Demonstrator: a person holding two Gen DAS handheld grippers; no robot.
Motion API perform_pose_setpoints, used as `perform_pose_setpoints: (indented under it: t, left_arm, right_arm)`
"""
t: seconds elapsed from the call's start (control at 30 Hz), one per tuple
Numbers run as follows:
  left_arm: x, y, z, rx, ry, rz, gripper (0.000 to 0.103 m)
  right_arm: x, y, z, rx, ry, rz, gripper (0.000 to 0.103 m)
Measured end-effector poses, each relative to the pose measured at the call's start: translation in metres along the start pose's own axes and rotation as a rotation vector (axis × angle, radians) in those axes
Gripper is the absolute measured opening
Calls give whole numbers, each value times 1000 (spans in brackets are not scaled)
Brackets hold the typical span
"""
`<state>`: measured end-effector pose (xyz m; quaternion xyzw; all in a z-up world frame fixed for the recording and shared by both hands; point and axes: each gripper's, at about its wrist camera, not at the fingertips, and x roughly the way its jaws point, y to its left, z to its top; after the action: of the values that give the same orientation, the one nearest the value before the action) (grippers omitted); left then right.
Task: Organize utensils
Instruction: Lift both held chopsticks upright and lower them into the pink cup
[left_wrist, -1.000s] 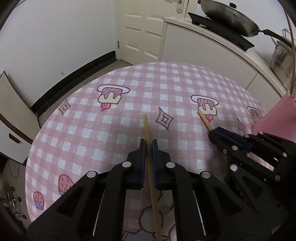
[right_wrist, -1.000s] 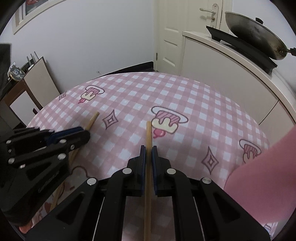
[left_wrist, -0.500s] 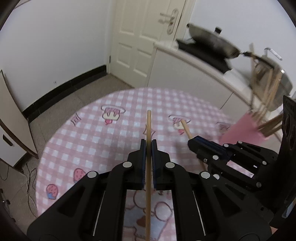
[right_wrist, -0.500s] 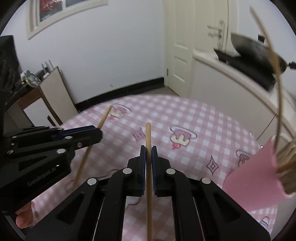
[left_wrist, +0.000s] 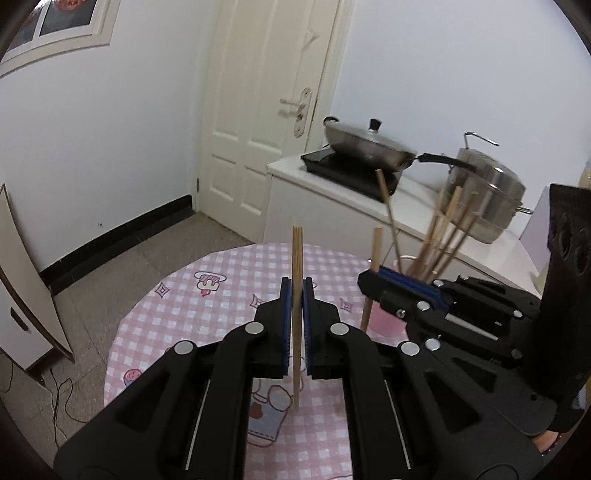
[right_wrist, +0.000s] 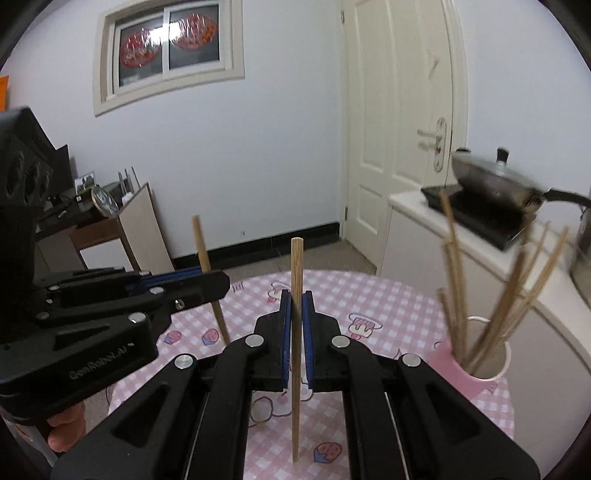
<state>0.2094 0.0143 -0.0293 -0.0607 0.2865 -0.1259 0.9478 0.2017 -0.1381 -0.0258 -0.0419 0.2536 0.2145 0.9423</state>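
In the left wrist view, the left gripper (left_wrist: 296, 295) has its jaws drawn narrow onto a wooden chopstick (left_wrist: 297, 266) that stands upright between the blue pads above the pink checked table (left_wrist: 177, 321), while the right gripper (left_wrist: 373, 278) just beside it pinches a second chopstick (left_wrist: 376, 247) in front of the pink cup (left_wrist: 384, 321) of chopsticks. In the right wrist view, the right gripper (right_wrist: 296, 301) is clamped the same way on its upright chopstick (right_wrist: 296, 269), the left gripper (right_wrist: 218, 284) grips its own stick (right_wrist: 201, 243) to the left, and the pink cup (right_wrist: 458, 373) sits on the table (right_wrist: 388, 295) to the right.
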Motion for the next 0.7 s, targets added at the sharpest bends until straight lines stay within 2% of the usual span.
perform_pose_setpoints:
  t: [0.17,0.53,0.7]
  left_arm:
    - [-14,-15,-5,14,-34,-1,6]
    - [-18,-44,-16,81,-65,15,6]
    - [-17,-58,-13,103,-73,-1,6]
  right_arm:
    - [-24,2,-4,-23,-55,-36,4]
    - [-51,-8,-12,-31,-96,-77,4]
    - [-66,-15,-10,-31,-113,-90,4]
